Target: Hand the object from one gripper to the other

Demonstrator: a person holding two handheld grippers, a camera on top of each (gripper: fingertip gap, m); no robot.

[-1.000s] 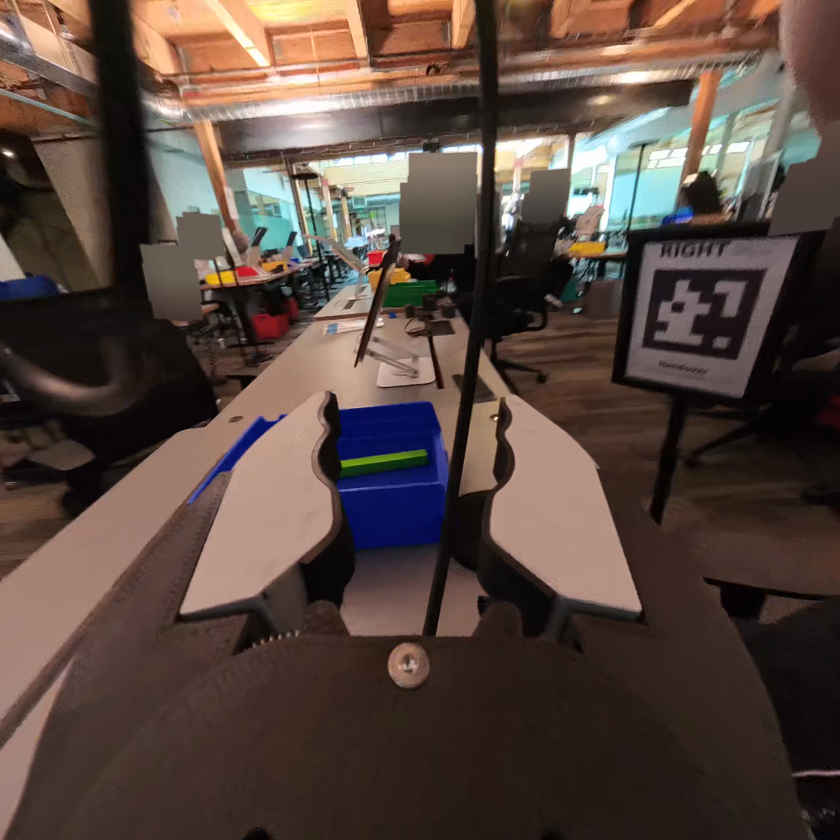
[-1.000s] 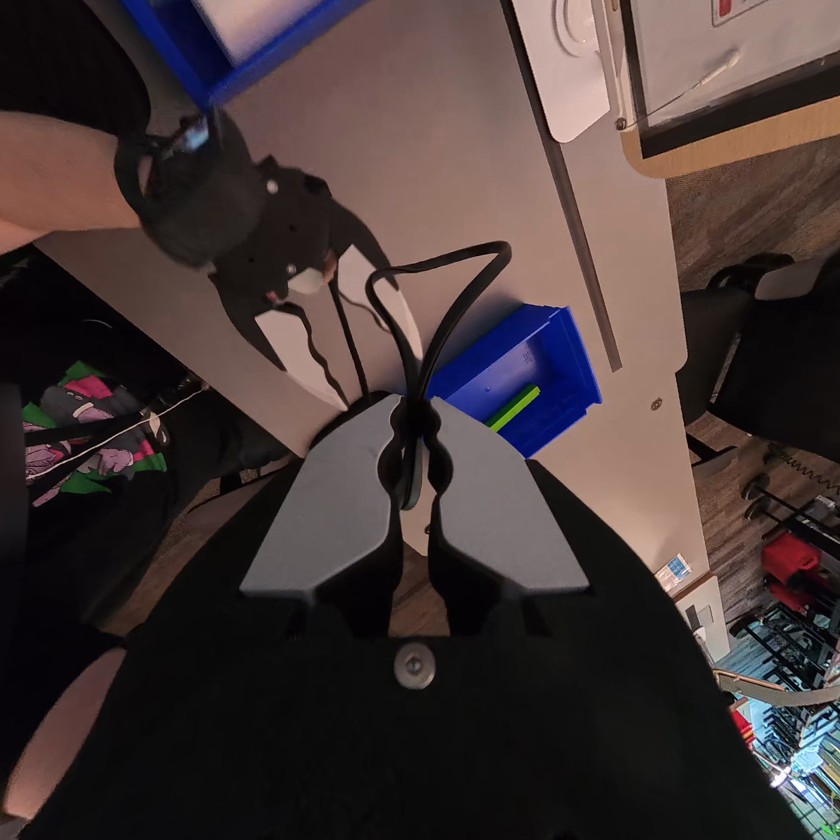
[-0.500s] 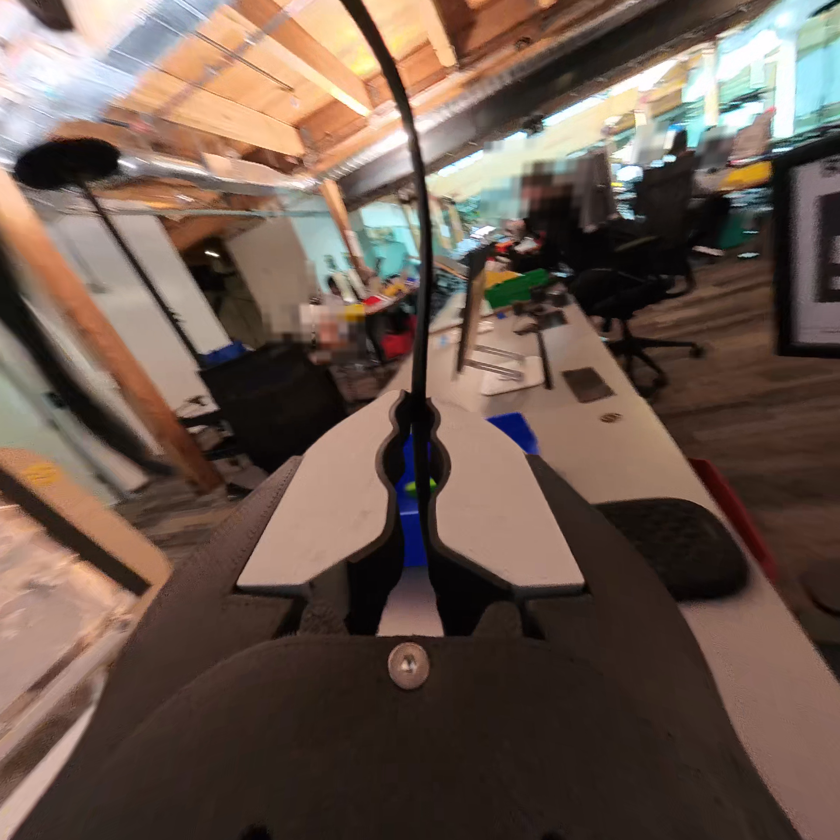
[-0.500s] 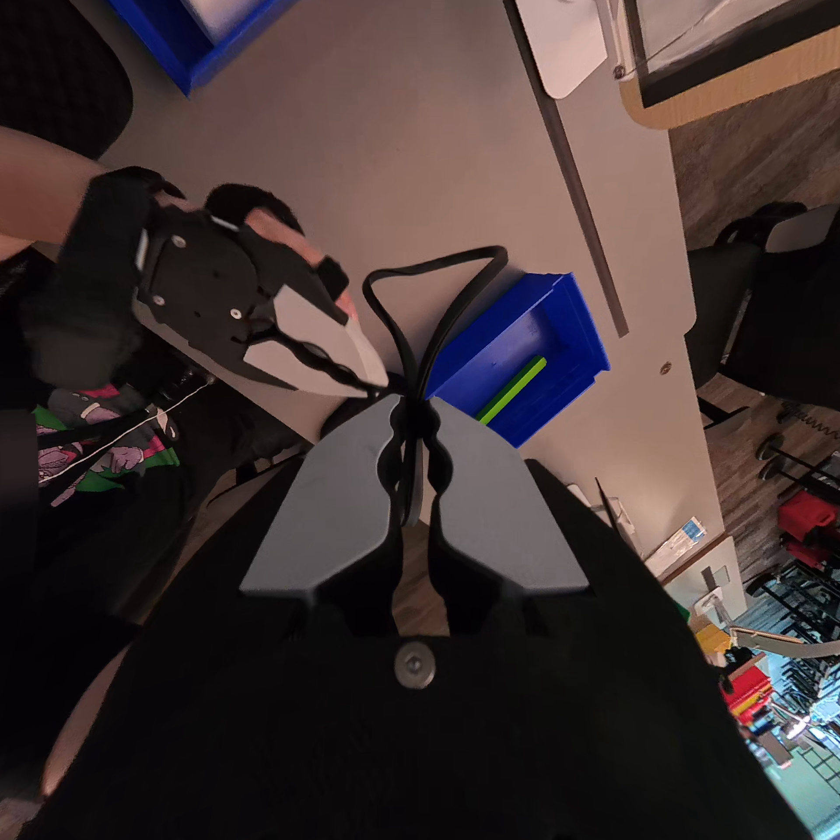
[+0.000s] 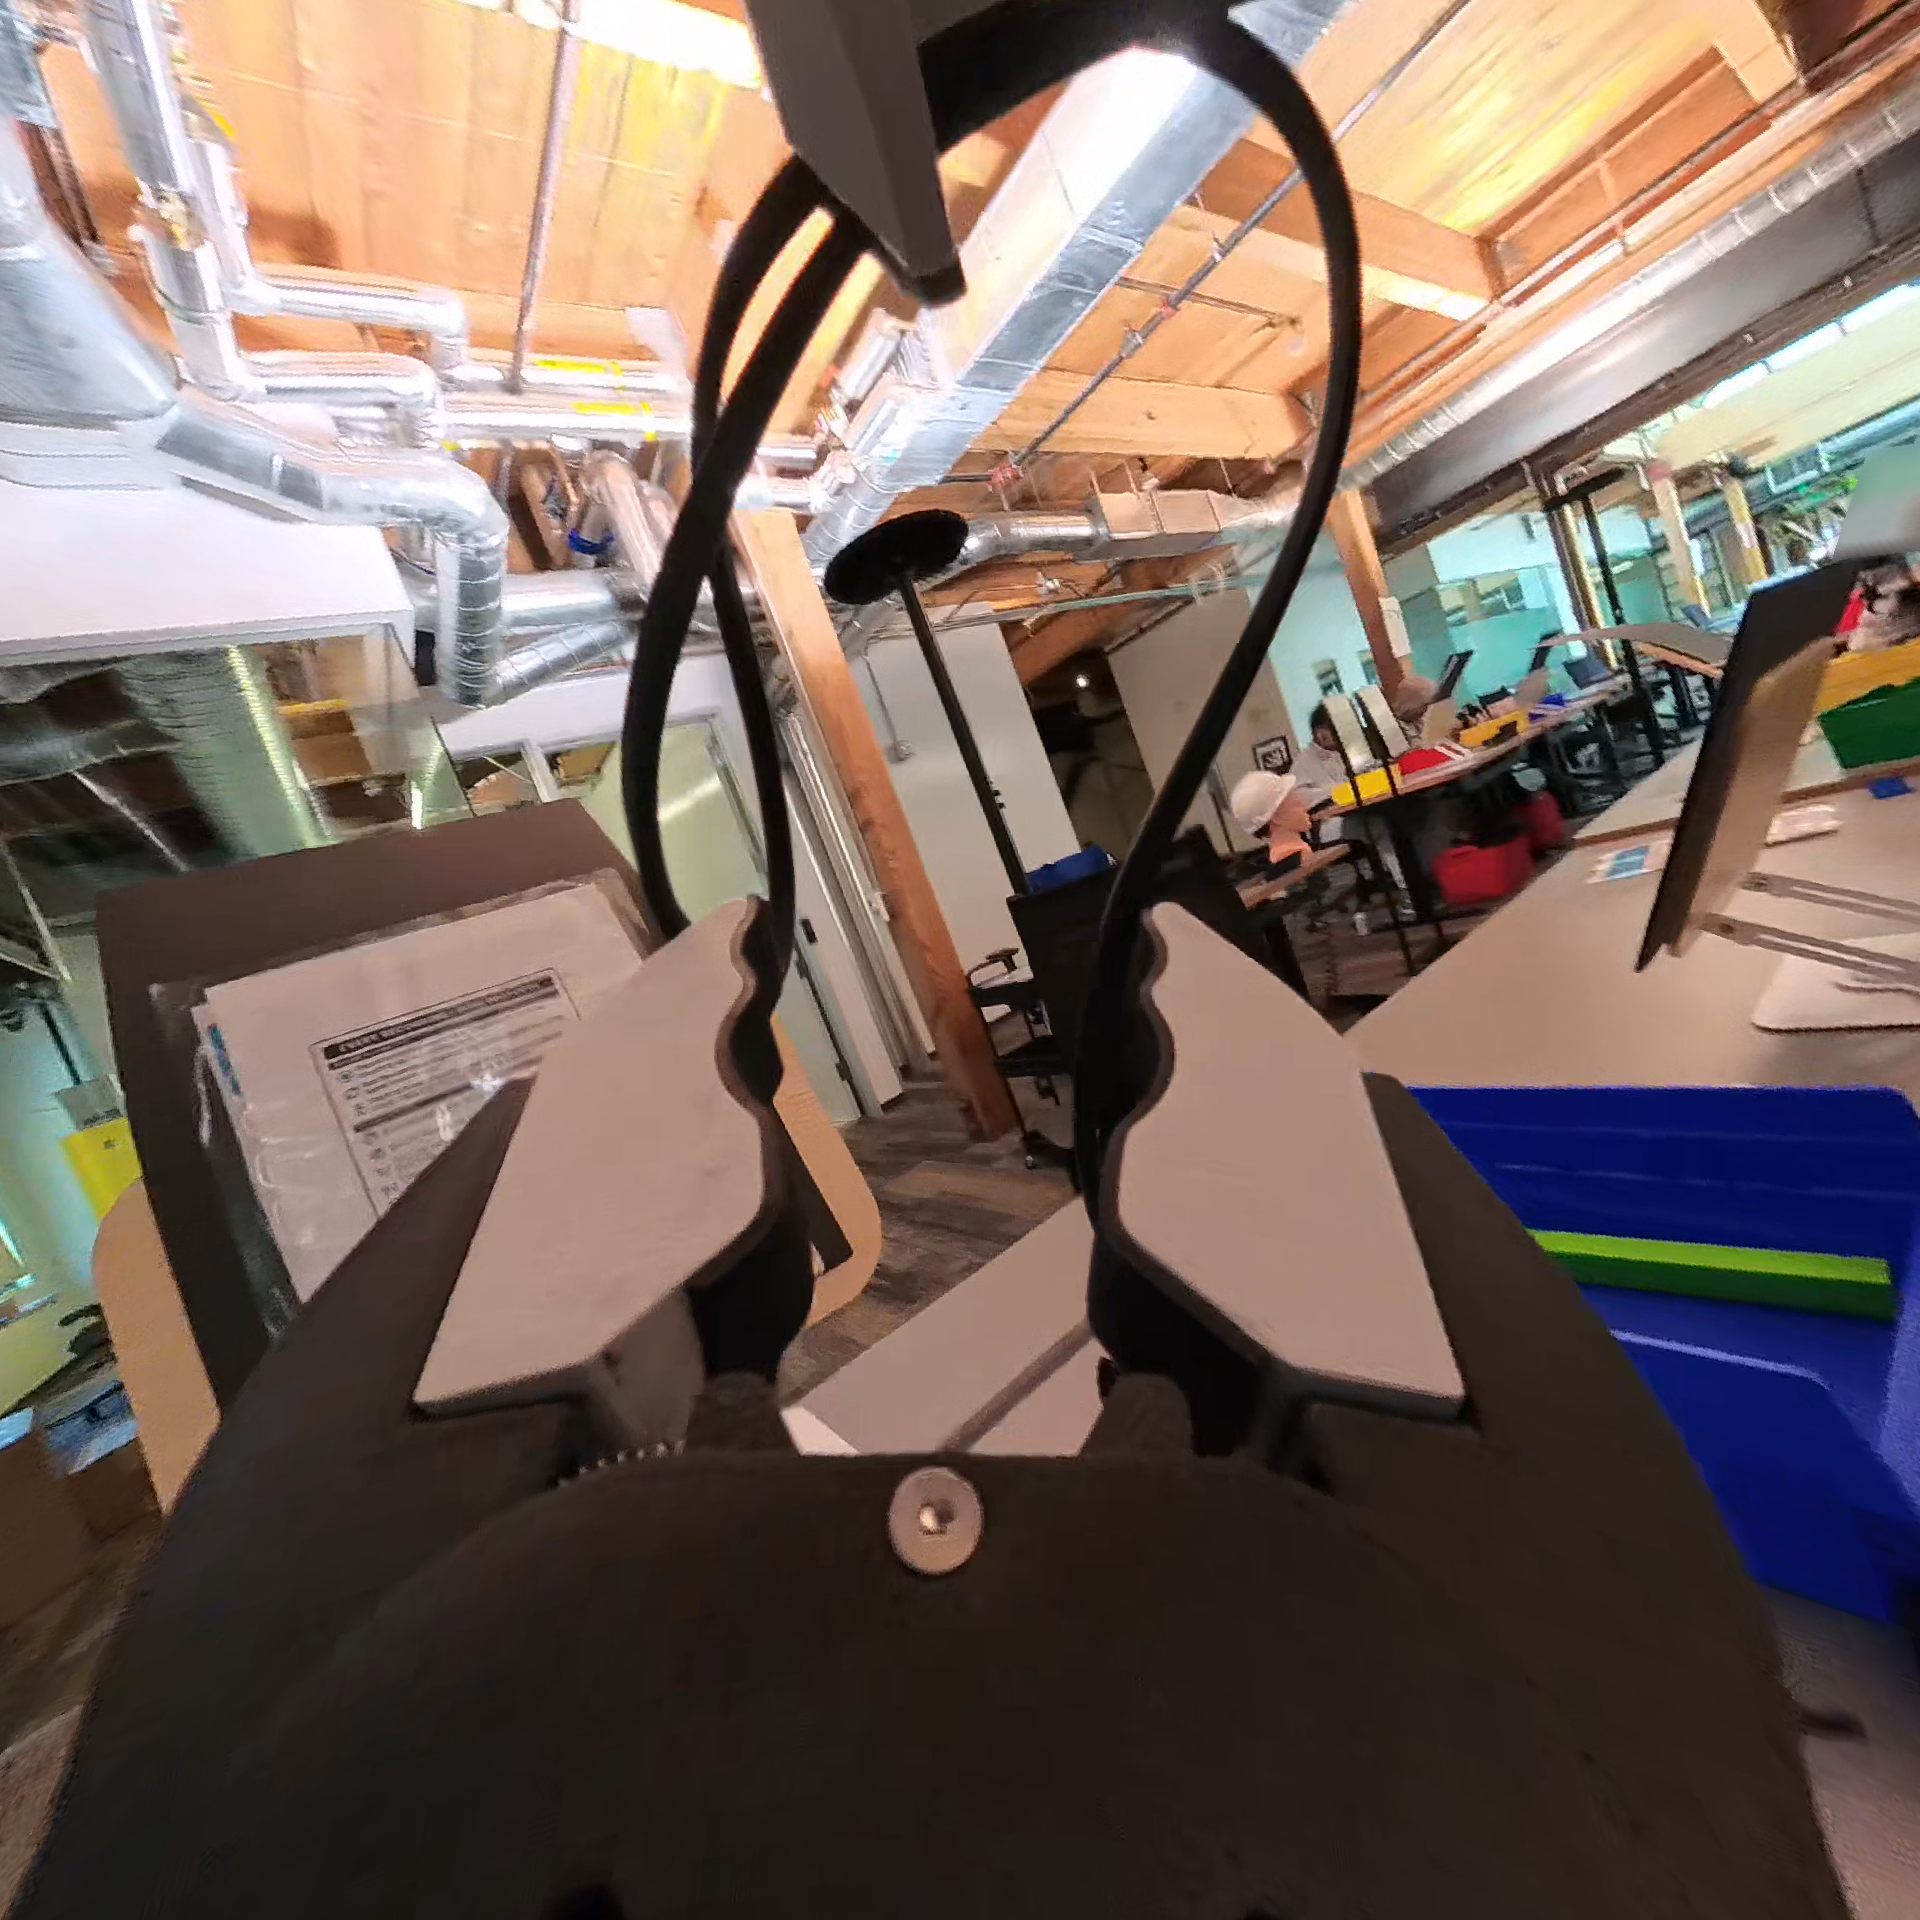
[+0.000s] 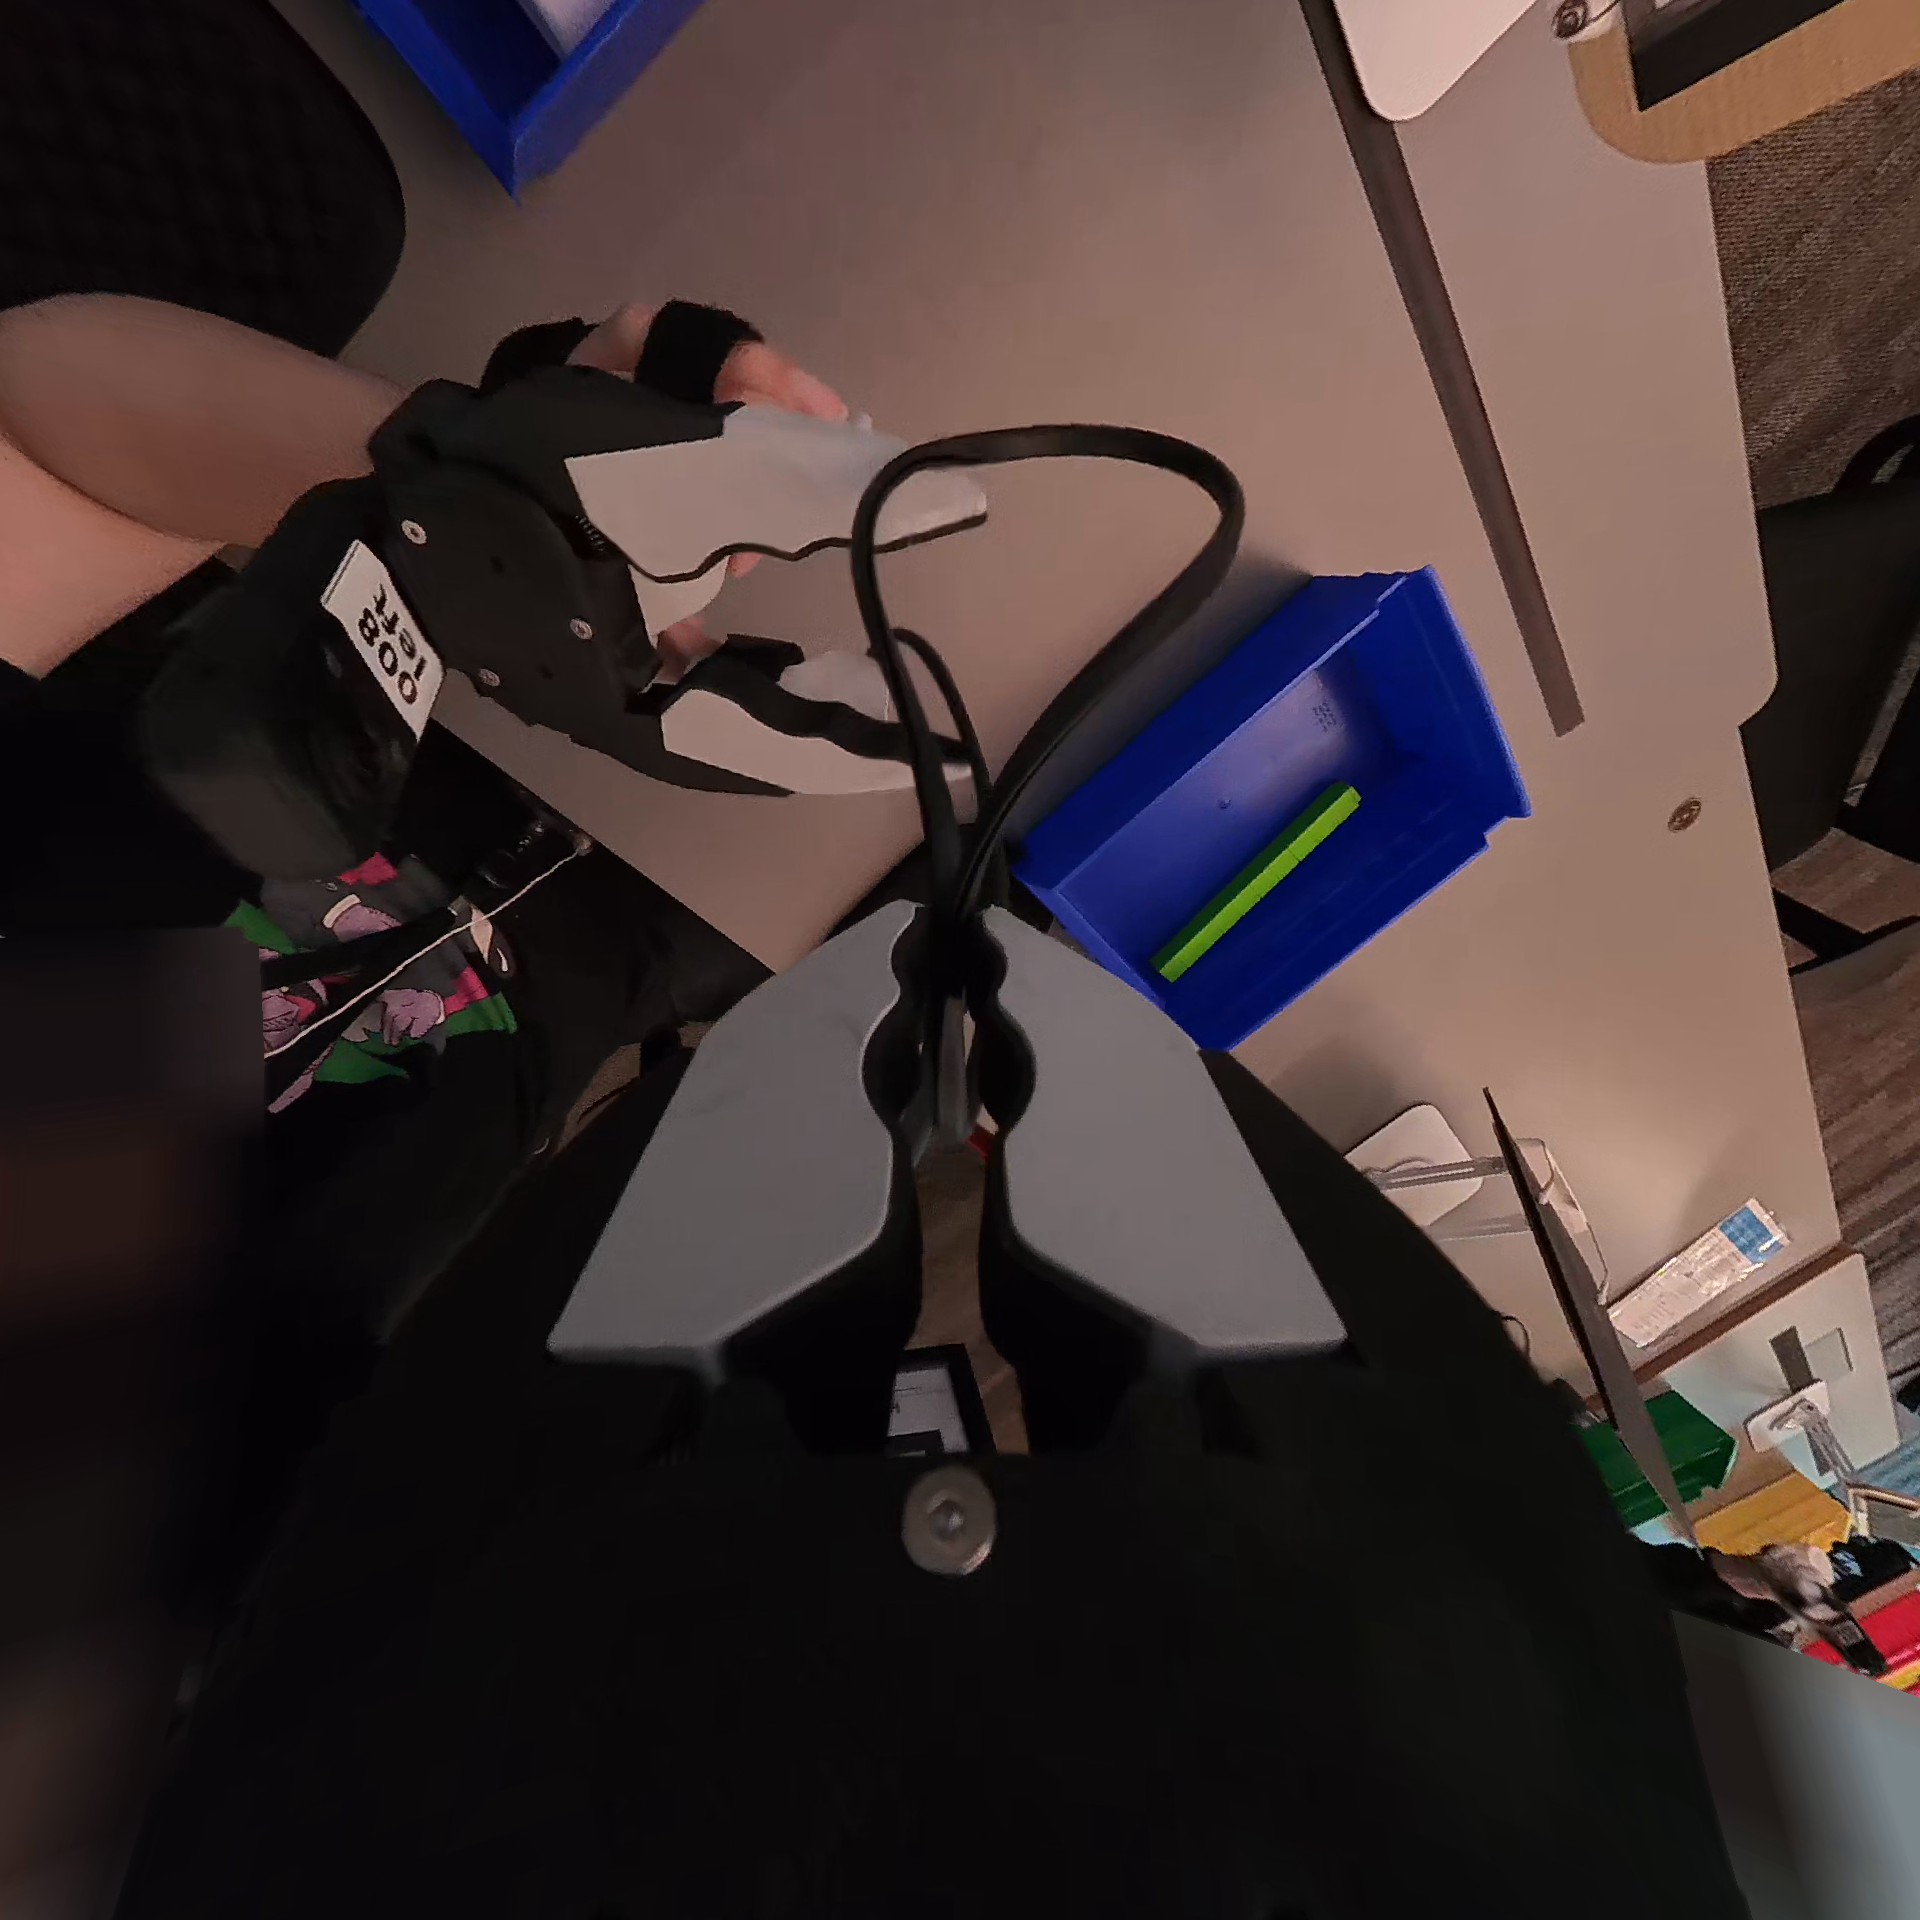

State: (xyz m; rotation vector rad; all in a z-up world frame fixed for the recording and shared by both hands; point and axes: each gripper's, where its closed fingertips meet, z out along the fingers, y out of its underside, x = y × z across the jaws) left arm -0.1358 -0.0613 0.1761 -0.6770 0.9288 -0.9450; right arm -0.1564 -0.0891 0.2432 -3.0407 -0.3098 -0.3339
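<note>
The object is a black cable [image 6: 1195, 623] bent into a loop. My right gripper [image 6: 951, 935] is shut on its gathered strands and holds it above the grey table [image 6: 1039, 260]. My left gripper [image 6: 971, 639] is open, with its fingers on either side of the loop's left part. In the left wrist view the left gripper [image 5: 956, 920] is open and two strands of the cable [image 5: 1330, 312] run down close to its fingers. A right gripper finger [image 5: 862, 135] shows at the top, on the cable.
A blue bin [image 6: 1351, 644] with a green block [image 6: 1257, 883] in it stands on the table just beyond the grippers and shows at the right of the left wrist view [image 5: 1662, 1143]. A second blue bin [image 6: 540, 94], a black chair [image 6: 156, 156] and a tilted monitor [image 5: 1745, 779] stand nearby. Spacing between my two grippers at the tips: around 8 cm.
My left gripper was open a second ago, shut on the cable half a second ago, and is open again now, turned to a new angle. My right gripper has stayed shut on the cable.
</note>
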